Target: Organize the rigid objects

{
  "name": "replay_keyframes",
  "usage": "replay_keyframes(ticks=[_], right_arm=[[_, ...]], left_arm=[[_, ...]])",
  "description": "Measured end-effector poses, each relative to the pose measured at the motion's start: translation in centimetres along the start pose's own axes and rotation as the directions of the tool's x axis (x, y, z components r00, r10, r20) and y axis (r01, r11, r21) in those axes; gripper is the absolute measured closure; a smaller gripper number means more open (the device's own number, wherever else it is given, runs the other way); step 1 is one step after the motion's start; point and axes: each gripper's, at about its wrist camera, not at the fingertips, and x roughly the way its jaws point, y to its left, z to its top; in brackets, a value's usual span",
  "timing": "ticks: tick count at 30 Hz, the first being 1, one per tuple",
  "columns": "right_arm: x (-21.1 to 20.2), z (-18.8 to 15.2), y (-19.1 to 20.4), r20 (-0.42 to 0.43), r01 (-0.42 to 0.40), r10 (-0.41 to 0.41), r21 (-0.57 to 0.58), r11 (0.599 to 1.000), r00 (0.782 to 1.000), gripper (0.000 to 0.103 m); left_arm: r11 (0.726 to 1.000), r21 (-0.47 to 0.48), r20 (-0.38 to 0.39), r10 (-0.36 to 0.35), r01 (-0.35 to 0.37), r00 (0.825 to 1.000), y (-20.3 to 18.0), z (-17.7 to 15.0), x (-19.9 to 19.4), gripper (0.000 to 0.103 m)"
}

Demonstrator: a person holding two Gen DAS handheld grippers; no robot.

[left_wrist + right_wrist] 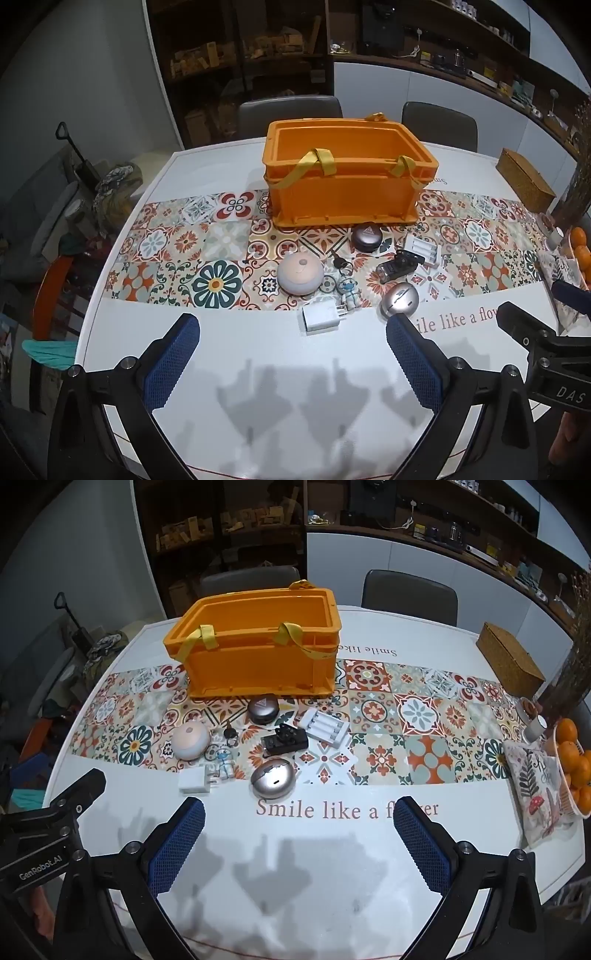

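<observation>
An orange crate [347, 192] [258, 664] with yellow straps stands empty on the patterned runner. In front of it lie small items: a pale round dome [301, 275] [191, 741], a white charger [320, 315] [194, 781], a small blue-and-white figure [350, 293] [224, 762], a silver egg-shaped case [400, 300] [273, 778], a dark round case [366, 238] [263, 709], a black gadget [399, 266] [284, 740], a white battery holder [424, 250] [324, 728] and keys [341, 263] [231, 734]. My left gripper [293, 325] and right gripper [299, 808] hover open and empty above the near table edge.
A wicker box [524, 182] [511, 664] sits at the far right. Oranges in a basket [570, 768] and a printed cushion [535, 794] lie at the right edge, beside a dark vase [565, 686]. Two chairs [439, 125] stand behind the table.
</observation>
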Motion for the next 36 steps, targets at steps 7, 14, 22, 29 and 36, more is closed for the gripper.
replay_keyframes(ticks=[7, 14, 22, 29, 36], right_arm=[[0.07, 0.16, -0.12, 0.001, 0.001, -0.001, 0.013, 1.0, 1.0, 0.0], [-0.3, 0.05, 0.14, -0.004, 0.004, -0.004, 0.004, 1.0, 1.0, 0.0], [0.34, 0.48, 0.25, -0.007, -0.002, 0.002, 0.002, 1.0, 1.0, 0.0], [0.34, 0.32, 0.05, -0.006, -0.002, 0.002, -0.004, 1.0, 1.0, 0.0], [0.44, 0.34, 0.09, -0.008, -0.002, 0.002, -0.003, 1.0, 1.0, 0.0]], left_arm=[[1.0, -0.006, -0.017, -0.004, 0.003, 1.0, -0.05, -0.17, 0.13, 0.0], [1.0, -0.008, -0.009, -0.004, 0.004, 1.0, -0.08, -0.25, -0.06, 0.0], [1.0, -0.012, -0.018, -0.007, 0.007, 1.0, 0.07, -0.16, -0.15, 0.0], [1.0, -0.012, -0.022, -0.005, 0.005, 1.0, 0.1, 0.05, 0.23, 0.0], [1.0, -0.008, -0.02, -0.002, 0.002, 1.0, 0.02, 0.06, 0.32, 0.0]])
